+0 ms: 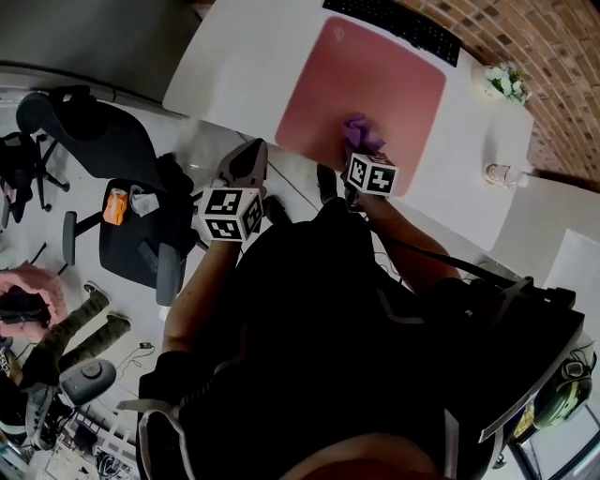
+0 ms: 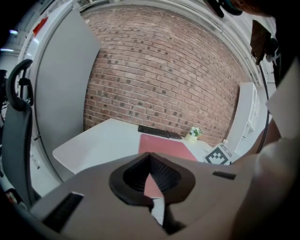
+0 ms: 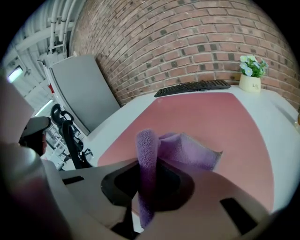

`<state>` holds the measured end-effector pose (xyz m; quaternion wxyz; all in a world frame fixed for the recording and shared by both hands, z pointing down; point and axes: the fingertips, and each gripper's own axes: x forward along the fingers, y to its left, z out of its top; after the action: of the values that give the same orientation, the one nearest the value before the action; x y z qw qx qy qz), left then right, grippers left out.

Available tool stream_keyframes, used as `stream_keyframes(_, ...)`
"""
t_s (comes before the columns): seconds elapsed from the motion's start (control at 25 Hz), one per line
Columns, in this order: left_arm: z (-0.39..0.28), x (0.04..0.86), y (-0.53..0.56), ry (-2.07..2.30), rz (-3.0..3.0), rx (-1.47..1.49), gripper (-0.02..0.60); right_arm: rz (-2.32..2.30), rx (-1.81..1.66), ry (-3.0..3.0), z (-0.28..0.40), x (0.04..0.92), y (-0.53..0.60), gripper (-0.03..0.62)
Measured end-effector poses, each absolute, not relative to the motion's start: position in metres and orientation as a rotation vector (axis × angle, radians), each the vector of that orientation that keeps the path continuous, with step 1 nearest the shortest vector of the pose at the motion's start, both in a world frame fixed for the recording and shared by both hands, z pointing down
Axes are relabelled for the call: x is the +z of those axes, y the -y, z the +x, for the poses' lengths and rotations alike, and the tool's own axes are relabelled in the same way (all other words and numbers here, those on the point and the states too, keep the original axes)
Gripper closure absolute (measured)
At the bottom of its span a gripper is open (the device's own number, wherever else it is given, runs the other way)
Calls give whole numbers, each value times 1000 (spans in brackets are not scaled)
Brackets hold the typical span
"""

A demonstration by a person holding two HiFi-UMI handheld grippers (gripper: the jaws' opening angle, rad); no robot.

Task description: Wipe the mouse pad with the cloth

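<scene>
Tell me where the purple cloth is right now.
The purple cloth is clamped in the right gripper, at the near edge of the pink mouse pad, on the side opposite the keyboard.

Keyboard [image 1: 394,23] cut by top edge; cloth [image 3: 149,154] lower end hidden between jaws of right gripper [image 3: 148,185].

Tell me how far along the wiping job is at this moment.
Done: the cloth is picked up, pinched in the right gripper. In hand: the cloth lies on the near edge of the mouse pad, so wiping looks to be starting or under way. Left: the rest of the pad; nothing shows how much has been wiped. The left gripper is shut, empty, off the table.
</scene>
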<state>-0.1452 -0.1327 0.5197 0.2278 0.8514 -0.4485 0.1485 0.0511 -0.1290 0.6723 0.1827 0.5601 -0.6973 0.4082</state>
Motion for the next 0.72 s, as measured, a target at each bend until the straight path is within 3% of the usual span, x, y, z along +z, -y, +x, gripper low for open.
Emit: stream_keyframes(0.72, -190, 505, 132, 1454, 2224, 385, 578, 1220, 1113, 2136, -38, 671, 169, 534)
